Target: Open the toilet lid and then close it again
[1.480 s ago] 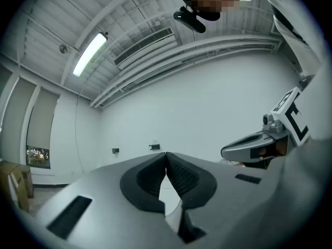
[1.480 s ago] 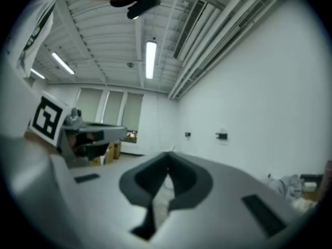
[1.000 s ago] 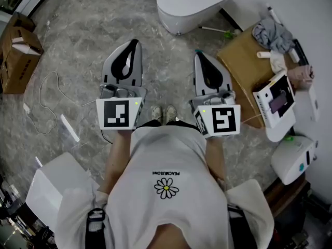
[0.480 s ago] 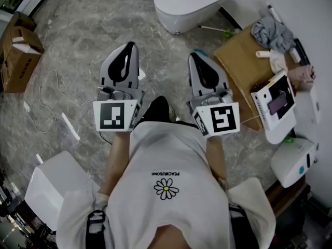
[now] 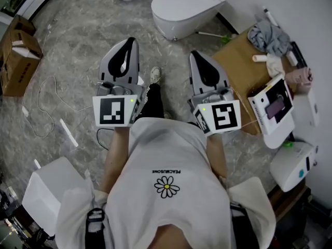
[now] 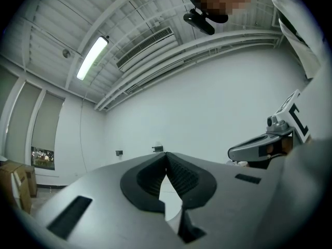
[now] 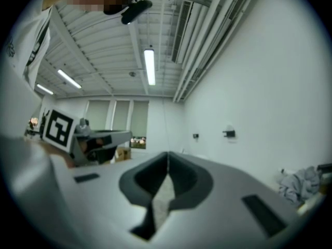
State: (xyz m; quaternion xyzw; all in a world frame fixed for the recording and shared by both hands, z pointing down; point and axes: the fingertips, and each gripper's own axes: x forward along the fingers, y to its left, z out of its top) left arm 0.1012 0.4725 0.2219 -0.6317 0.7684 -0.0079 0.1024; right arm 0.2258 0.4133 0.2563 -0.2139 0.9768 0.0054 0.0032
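A white toilet [image 5: 184, 9] with its lid down stands on the marble floor at the top of the head view, against the wall. My left gripper [image 5: 130, 41] hangs shut and empty in front of me, well short of the toilet. To its right my right gripper [image 5: 195, 54] is also shut with nothing in it, a little nearer the toilet bowl. In the left gripper view the left gripper [image 6: 165, 154] has its tips touching against a bare white wall. In the right gripper view the right gripper [image 7: 167, 153] is likewise closed, and the toilet is hidden in both.
A flattened cardboard sheet [image 5: 244, 71] lies right of the toilet with a grey cloth [image 5: 270, 38] and a white device [image 5: 274, 110] on it. A brown box [image 5: 18, 61] sits at left, a white cable [image 5: 49, 100] trails across the floor, and a white unit [image 5: 46, 191] stands at lower left.
The person has stepped toward the toilet: it sits lower and larger in the head view, and one foot has swung forward between the grippers. Both grippers stay shut.
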